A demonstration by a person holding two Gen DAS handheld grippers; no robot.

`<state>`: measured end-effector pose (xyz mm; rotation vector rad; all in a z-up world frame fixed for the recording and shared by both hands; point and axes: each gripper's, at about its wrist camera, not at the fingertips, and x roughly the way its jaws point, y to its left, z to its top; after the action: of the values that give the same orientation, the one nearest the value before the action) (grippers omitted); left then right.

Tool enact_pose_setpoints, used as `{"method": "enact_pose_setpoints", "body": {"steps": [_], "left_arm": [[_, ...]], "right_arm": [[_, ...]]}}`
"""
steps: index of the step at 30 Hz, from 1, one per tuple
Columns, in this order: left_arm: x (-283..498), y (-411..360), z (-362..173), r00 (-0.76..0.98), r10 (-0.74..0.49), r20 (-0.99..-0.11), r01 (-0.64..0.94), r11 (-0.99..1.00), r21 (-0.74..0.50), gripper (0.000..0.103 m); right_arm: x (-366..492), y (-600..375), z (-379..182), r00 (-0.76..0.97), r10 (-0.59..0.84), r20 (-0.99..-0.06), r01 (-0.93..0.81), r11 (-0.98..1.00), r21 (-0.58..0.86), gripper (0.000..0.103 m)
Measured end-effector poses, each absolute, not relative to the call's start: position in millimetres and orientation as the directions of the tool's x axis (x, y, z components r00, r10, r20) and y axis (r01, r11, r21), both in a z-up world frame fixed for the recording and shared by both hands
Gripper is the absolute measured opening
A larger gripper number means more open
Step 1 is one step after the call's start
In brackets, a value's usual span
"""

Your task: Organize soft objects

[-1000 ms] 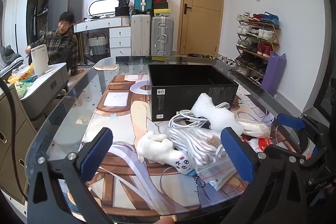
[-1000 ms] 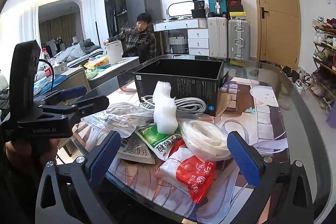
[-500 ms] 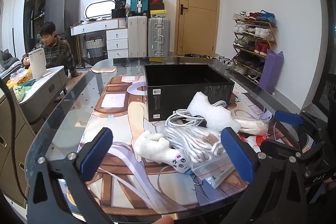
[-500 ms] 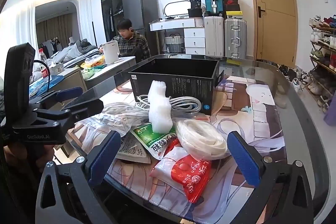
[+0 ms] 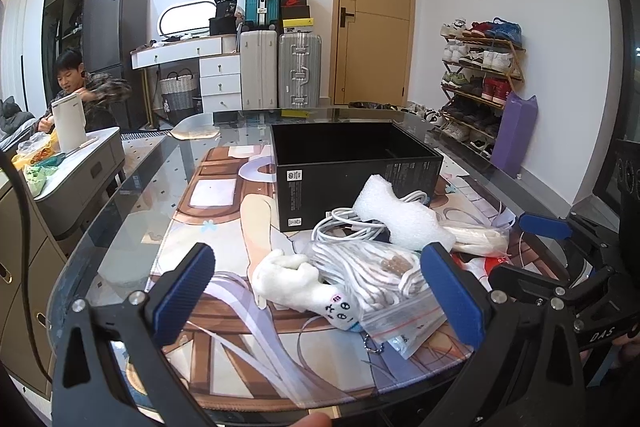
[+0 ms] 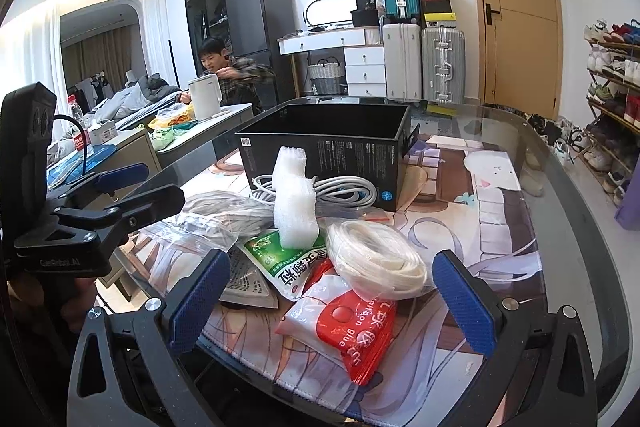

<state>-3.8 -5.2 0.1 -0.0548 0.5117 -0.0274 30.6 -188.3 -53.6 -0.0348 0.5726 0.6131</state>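
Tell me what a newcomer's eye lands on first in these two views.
First, the heap of soft things near the glass table's front edge: a white foam block standing upright, a coil of white tubing and a red pouch. Behind the heap sits an open black box. The left gripper and right gripper hover open before it, holding nothing.

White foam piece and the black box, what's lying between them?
In the right wrist view, a coiled grey-white cable lies between the white foam piece and the black box, against the box's front wall.
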Motion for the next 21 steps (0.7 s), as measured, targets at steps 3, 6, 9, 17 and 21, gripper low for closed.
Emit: {"method": "enact_pose_setpoints", "body": {"steps": [3, 6, 9, 17, 21], "left_arm": [[-3.2, -4.1, 0.5, 0.871, -0.040, -0.489, 0.011, 0.998, -0.064, 0.103], [-1.6, -0.9, 0.1, 0.869, -0.040, -0.493, 0.006, 0.998, -0.070, 0.103], [-0.2, 2.5, 0.1, 0.869, -0.039, -0.493, 0.000, 0.997, -0.079, 0.103], [2.8, 6.4, -0.4, 0.865, -0.041, -0.499, -0.003, 0.996, -0.087, 0.103], [2.8, 7.2, -0.5, 0.867, -0.039, -0.497, -0.004, 0.996, -0.086, 0.103]], "right_arm": [[30.8, -188.5, -53.8, 0.669, 0.534, -0.517, -0.552, 0.823, 0.136, 0.103], [31.9, -190.1, -54.3, 0.668, 0.536, -0.517, -0.550, 0.823, 0.142, 0.103], [34.2, -191.6, -54.4, 0.669, 0.535, -0.517, -0.546, 0.825, 0.146, 0.103], [37.4, -194.3, -53.7, 0.666, 0.539, -0.516, -0.542, 0.825, 0.162, 0.103], [38.8, -195.3, -54.2, 0.664, 0.541, -0.515, -0.542, 0.824, 0.167, 0.103]]}}
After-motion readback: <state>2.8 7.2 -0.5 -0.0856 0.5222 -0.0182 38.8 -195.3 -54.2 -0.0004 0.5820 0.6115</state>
